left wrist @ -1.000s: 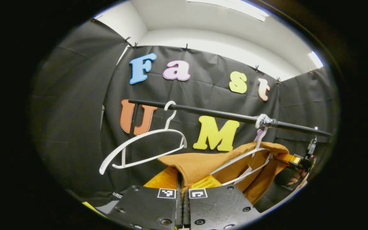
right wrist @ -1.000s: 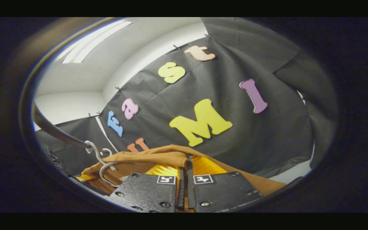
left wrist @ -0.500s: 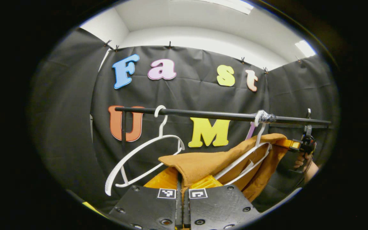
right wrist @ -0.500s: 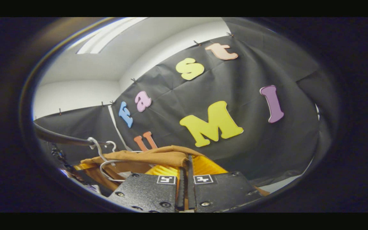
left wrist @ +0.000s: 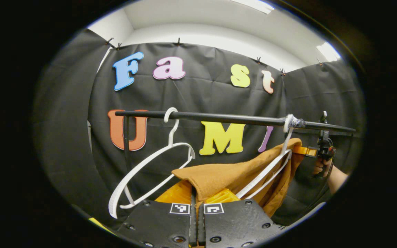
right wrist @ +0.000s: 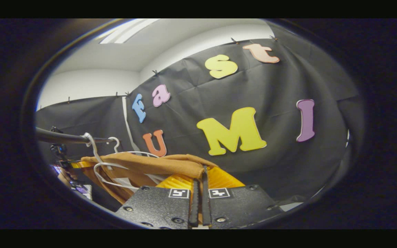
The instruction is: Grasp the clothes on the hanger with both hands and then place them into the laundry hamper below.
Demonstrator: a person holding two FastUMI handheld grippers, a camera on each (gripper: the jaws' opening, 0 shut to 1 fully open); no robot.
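Well, in the left gripper view the left gripper (left wrist: 197,206) has its fingers pressed together on a folded edge of the brown garment (left wrist: 219,177), pinching the cloth so it can be drawn off its support. The garment is draped over a white hanger (left wrist: 271,168) hooked on the black rail (left wrist: 219,118) — so it isn't free yet. A second white hanger (left wrist: 143,172) hangs bare on the rail, tilted, just beside the cloth. Farther off, a hand (left wrist: 319,167) holds the other gripper at the garment's far end; the pull likely comes from both ends to keep the cloth level.

In the right gripper view the right gripper (right wrist: 199,198) is likewise closed on a fold of the garment (right wrist: 157,165), which stretches away toward the clothed hanger (right wrist: 107,170) under the rail (right wrist: 60,138). I'd judge the hamper step still ahead — the cloth sits up at rail height.
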